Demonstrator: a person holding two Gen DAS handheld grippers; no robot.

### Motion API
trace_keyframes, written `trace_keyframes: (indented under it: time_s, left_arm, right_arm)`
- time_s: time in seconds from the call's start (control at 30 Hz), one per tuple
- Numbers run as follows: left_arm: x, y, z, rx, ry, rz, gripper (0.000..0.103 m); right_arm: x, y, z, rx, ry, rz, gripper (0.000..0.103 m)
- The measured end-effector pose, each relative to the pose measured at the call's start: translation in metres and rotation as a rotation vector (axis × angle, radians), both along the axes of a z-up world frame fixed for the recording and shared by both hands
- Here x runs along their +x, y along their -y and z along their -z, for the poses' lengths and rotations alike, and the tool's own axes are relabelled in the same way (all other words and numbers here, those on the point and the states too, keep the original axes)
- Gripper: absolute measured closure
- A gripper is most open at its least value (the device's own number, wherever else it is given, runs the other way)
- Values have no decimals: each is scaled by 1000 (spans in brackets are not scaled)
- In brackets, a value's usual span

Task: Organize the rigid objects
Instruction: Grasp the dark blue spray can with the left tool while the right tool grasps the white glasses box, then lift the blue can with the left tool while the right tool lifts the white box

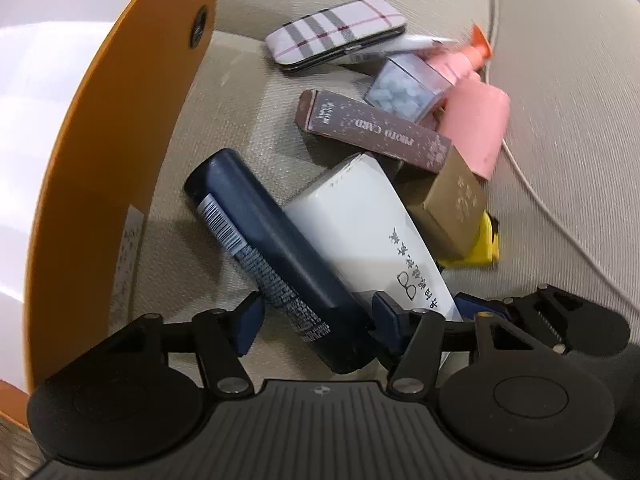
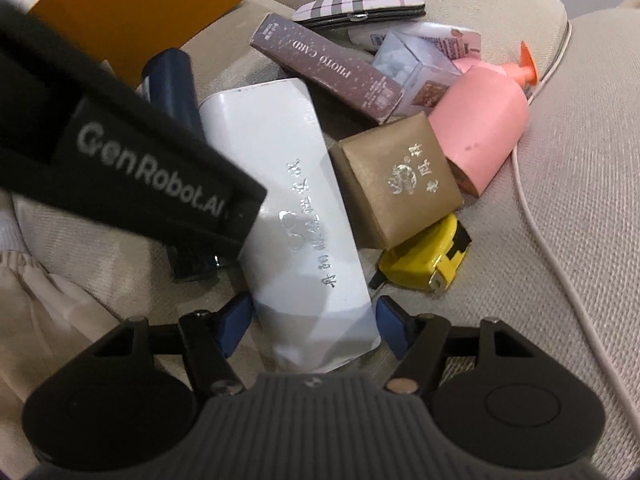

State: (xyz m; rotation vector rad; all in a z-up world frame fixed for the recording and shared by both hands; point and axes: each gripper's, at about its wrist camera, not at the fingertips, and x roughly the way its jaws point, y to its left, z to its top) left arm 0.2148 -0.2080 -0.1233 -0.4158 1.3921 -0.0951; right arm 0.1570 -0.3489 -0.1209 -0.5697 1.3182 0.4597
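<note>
Your left tool (image 1: pixel 312 320) straddles the near end of the dark blue bottle (image 1: pixel 264 240), its long axis running away up-left toward the orange box (image 1: pixel 104 152); jaws part-spread, contact unclear. Your right tool (image 2: pixel 312 320) likewise brackets the white box (image 2: pixel 288 208) lying lengthwise ahead, not visibly clamped. Farther off lies the pile: gold box (image 2: pixel 396 180), pink dispenser (image 2: pixel 484 128).

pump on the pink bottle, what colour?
Orange. The pump on the pink bottle shows best in the right wrist view.

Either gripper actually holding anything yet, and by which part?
Cannot tell: left gripper straddles the dark blue bottle's near end, right gripper the white box's.
</note>
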Motion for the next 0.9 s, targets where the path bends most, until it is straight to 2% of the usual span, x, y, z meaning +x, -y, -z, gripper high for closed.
trace_keyframes:
  time_s: [0.13, 0.27, 0.3, 0.4, 0.5, 0.53, 0.63, 0.67, 0.8, 0.9]
  left_arm:
    - [1, 1, -2, 32, -6, 84, 44]
    - [0, 1, 0, 55, -7, 142, 46]
    - [1, 3, 0, 64, -3, 155, 46]
    - [5, 7, 3, 65, -2, 156, 44]
    - [4, 3, 6, 38, -10, 123, 40]
    - [3, 2, 6, 44, -3, 123, 39]
    - [2, 6, 6, 96, 48, 132, 37]
    - [3, 8, 6, 106, 57, 146, 41]
    - [5, 15, 6, 117, 60, 214, 43]
    - [3, 20, 7, 126, 21, 296, 46]
  right_arm:
    - [9, 9, -5, 78, -114, 72, 41]
    - [23, 24, -6, 173, -299, 225, 49]
    - [25, 26, -5, 187, -308, 238, 49]
    - [25, 21, -6, 187, -260, 186, 49]
    - [20, 10, -15, 180, -149, 112, 45]
    - [20, 9, -16, 183, -118, 109, 42]
    - [24, 12, -14, 198, -75, 127, 42]
    - [26, 13, -13, 207, -70, 137, 42]
    - [23, 7, -8, 214, -105, 148, 47]
    - [26, 12, -2, 194, -208, 199, 47]
